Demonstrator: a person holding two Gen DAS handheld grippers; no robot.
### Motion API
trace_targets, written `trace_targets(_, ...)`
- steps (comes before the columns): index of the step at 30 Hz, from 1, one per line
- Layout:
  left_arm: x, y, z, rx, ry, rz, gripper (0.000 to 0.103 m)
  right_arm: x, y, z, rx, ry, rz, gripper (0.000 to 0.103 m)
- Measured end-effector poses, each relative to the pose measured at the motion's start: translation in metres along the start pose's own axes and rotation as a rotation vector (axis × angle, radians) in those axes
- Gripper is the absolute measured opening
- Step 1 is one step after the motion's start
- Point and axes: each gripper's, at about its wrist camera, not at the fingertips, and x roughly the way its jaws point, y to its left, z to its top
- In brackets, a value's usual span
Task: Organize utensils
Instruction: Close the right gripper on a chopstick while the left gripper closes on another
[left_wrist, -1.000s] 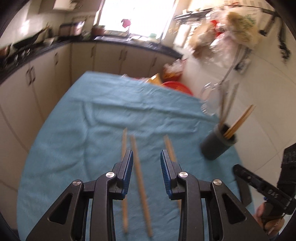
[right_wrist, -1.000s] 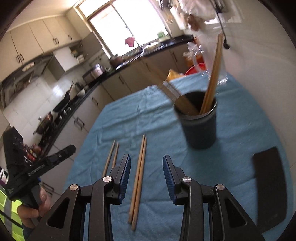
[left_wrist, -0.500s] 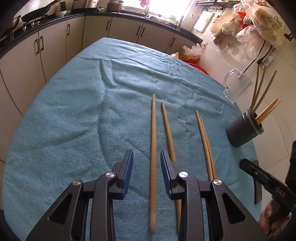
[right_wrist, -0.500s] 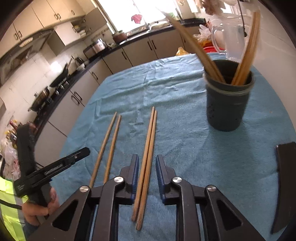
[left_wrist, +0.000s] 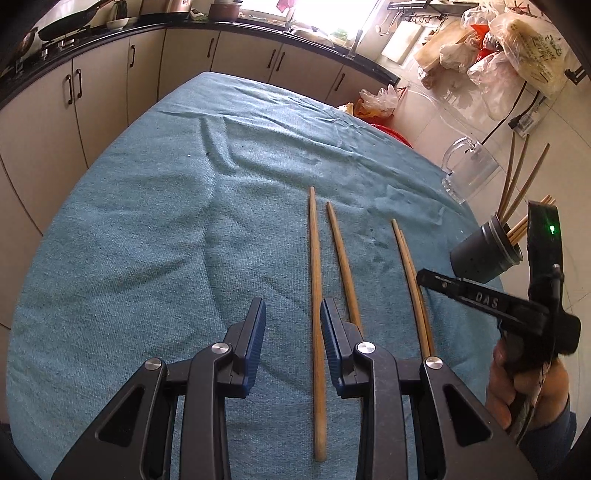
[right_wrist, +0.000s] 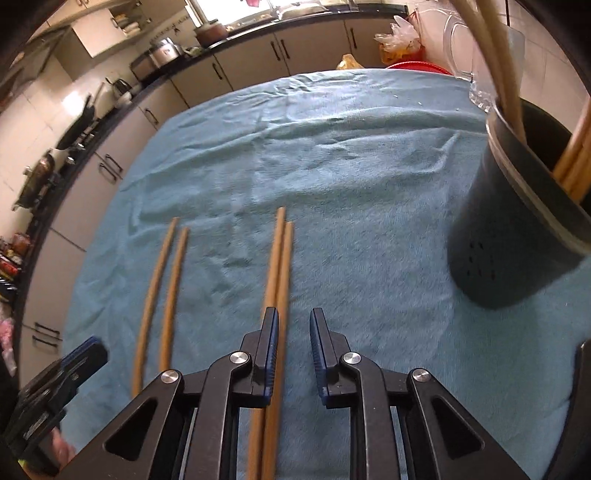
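Midway through gathering loose wooden chopsticks off the table into the dark holder (right_wrist: 517, 236), judging by the several already standing in it near the table's right edge. Four left lying lengthwise on the teal cloth (left_wrist: 147, 240), towards the near edge: a split pair on the left (left_wrist: 316, 288) and a touching pair on the right (right_wrist: 279, 258). Left gripper (left_wrist: 293, 341) hanging low with one stick of the left pair between its parted jaws, the other just outside; pads not pressing, nothing held. Right gripper (right_wrist: 293, 354) narrowed but not clamped, the touching pair running along its left pad; contact hard to tell through blur. Next, probably: centre over the pair, lower, pinch both, lift. Slim, smooth, tapered rods, apt to roll or twist; wrinkled, nubbly towelling; perforated cylindrical holder; clear glass mug (left_wrist: 469, 173) beyond it
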Motion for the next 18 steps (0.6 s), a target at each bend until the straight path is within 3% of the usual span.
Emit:
trace_targets(5, 0.006, 0.003, 0.002, 0.0, 0.009, 0.001, 0.029, 0.006, 0.002, 0.009, -0.024, 0.018, -0.022, 0.018)
trace_targets(8, 0.007, 0.002, 0.005, 0.003, 0.009, 0.009, 0.029, 0.011, 0.013, 0.013, -0.079, 0.025, -0.086, 0.017)
trace_targets(11, 0.009, 0.0, 0.01, 0.009, 0.013, 0.011, 0.029, 0.016, 0.019, 0.016, -0.117, 0.027, -0.151, 0.008)
trace_targets(18, 0.032, -0.019, 0.029, 0.067, 0.072, 0.028, 0.029, -0.004, 0.004, 0.006, -0.07, -0.028, -0.083, 0.006)
